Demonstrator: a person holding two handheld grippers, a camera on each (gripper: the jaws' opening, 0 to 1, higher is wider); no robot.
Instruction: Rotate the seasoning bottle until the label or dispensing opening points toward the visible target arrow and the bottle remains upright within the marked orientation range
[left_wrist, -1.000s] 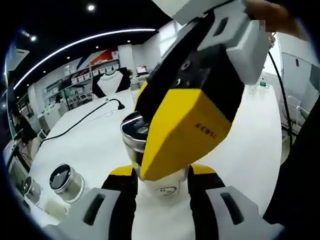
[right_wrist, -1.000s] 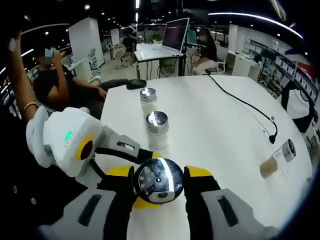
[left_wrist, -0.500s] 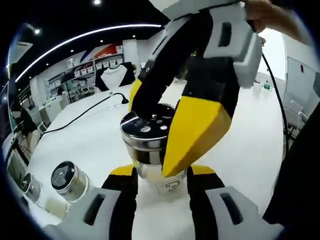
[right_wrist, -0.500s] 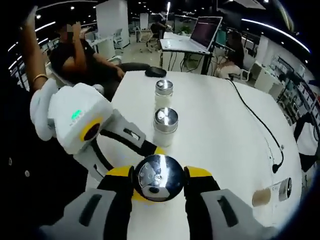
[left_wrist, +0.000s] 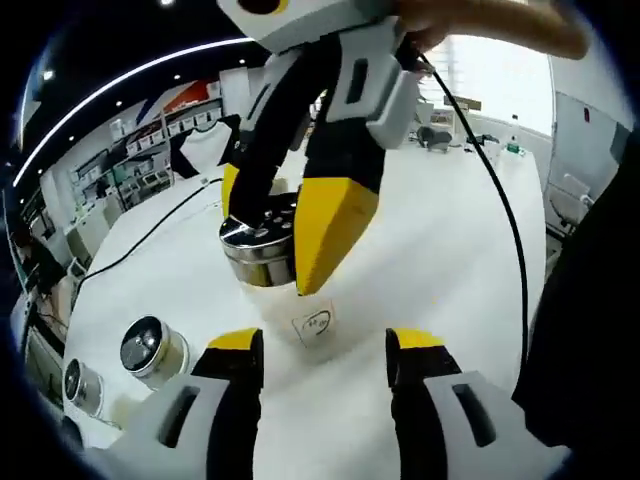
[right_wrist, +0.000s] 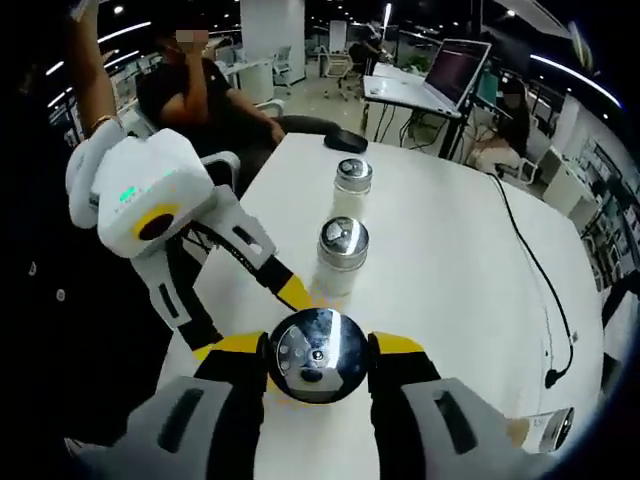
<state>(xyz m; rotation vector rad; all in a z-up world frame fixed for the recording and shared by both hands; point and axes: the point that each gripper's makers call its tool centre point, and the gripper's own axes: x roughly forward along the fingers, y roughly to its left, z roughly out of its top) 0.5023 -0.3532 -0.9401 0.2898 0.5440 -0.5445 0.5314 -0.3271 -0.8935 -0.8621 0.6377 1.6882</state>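
The seasoning bottle (left_wrist: 258, 248) has a white body, a small label and a shiny perforated metal cap; it stands upright on the white table (left_wrist: 450, 230). My right gripper (left_wrist: 275, 215) comes down from above and is shut on the cap, one yellow jaw on each side. In the right gripper view the cap (right_wrist: 316, 350) sits between that gripper's (right_wrist: 316, 362) own yellow-tipped jaws. My left gripper (left_wrist: 325, 345) is open, its tips a little short of the bottle and touching nothing. It also enters the right gripper view as the left gripper (right_wrist: 250, 320), from the left.
Two more metal-capped shakers (right_wrist: 343, 245) (right_wrist: 352, 180) stand further along the table; they appear as shakers (left_wrist: 150, 348) (left_wrist: 82, 385) low left. A black cable (right_wrist: 540, 290), a mouse (right_wrist: 348, 140) and a laptop (right_wrist: 455, 70) lie beyond. A person sits at the far end.
My left gripper's jaws flanked the bottle's body closely; now they have let go and drawn back. The right gripper has kept hold of the cap.
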